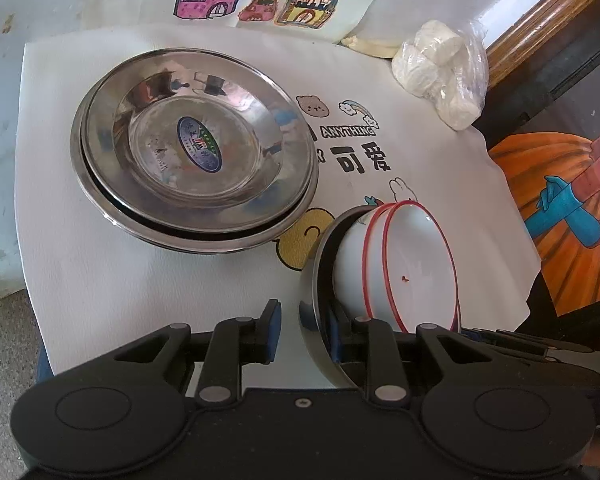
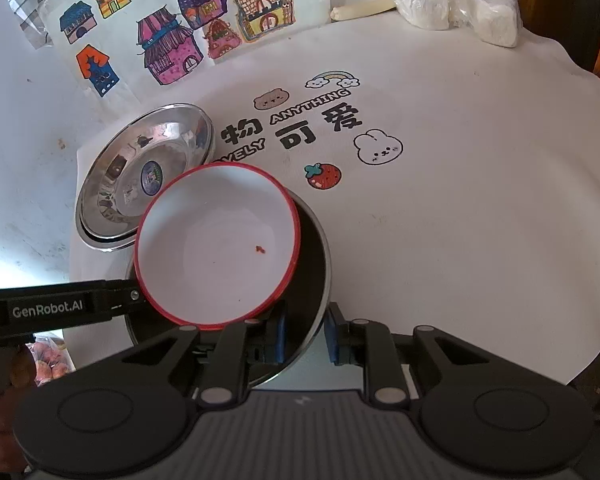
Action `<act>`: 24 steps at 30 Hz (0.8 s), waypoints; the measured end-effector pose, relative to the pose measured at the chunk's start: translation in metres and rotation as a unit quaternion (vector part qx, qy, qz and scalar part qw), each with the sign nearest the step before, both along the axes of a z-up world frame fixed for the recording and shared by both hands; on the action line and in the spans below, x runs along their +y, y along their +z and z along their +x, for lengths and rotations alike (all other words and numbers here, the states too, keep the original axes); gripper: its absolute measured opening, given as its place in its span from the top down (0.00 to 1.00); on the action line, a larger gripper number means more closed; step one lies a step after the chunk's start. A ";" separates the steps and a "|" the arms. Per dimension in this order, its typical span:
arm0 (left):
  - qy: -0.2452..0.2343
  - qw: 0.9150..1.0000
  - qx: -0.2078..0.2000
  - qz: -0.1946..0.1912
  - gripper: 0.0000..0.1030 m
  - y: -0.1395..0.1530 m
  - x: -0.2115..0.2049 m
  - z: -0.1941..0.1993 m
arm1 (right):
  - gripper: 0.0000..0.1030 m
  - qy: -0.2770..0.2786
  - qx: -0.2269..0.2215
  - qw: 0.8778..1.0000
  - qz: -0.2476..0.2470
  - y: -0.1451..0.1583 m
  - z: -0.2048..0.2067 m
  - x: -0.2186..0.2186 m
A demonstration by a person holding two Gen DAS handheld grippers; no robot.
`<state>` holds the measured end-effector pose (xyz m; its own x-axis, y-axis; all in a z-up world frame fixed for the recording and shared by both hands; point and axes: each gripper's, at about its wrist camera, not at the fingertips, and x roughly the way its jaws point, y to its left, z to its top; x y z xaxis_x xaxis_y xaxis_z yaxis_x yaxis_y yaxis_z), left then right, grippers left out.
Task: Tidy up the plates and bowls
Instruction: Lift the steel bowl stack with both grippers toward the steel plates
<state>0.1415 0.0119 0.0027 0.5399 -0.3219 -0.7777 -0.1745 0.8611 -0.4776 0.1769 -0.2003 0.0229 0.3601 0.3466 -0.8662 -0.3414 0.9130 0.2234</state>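
1. Gripping the steel bowl [image 2: 318, 280] by its thin rim: right gripper [image 2: 305, 334] closed, one blue pad inside the wall, one outside.
2. Pinching the same rim from the other side: left gripper [image 1: 305, 334] narrowly parted, fingers [image 1: 274, 320] astride the metal, pad contact not fully clear.
3. Carrying two red-rimmed white bowls [image 1: 412, 268] nested inside, tilted, near the surface [image 2: 480, 220].
4. Sitting well left on the mat: stacked steel plates [image 1: 196, 160], apparently done.
5. Likely handling: steel stiff, light, slick and polished, prone to pivoting in a rim pinch; white bowls loose, possibly breakable, apt to slide out when tipped.
6. Best hold, by judgement: opposite rim points, kept level, lowered gently.
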 end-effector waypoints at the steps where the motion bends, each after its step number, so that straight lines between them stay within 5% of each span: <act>1: 0.000 1.000 -0.001 0.000 0.75 0.000 0.000 0.000 | 0.77 0.000 0.000 1.000 0.001 0.000 0.000 0.000; 24: -0.009 1.000 -0.010 0.014 0.83 0.002 -0.008 -0.001 | 0.76 -0.016 -0.002 0.999 0.041 -0.008 -0.003 -0.005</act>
<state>0.1403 0.0036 0.0042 0.5491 -0.3110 -0.7757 -0.1494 0.8767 -0.4572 0.1742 -0.2052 0.0151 0.3761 0.4042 -0.8338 -0.3138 0.9022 0.2958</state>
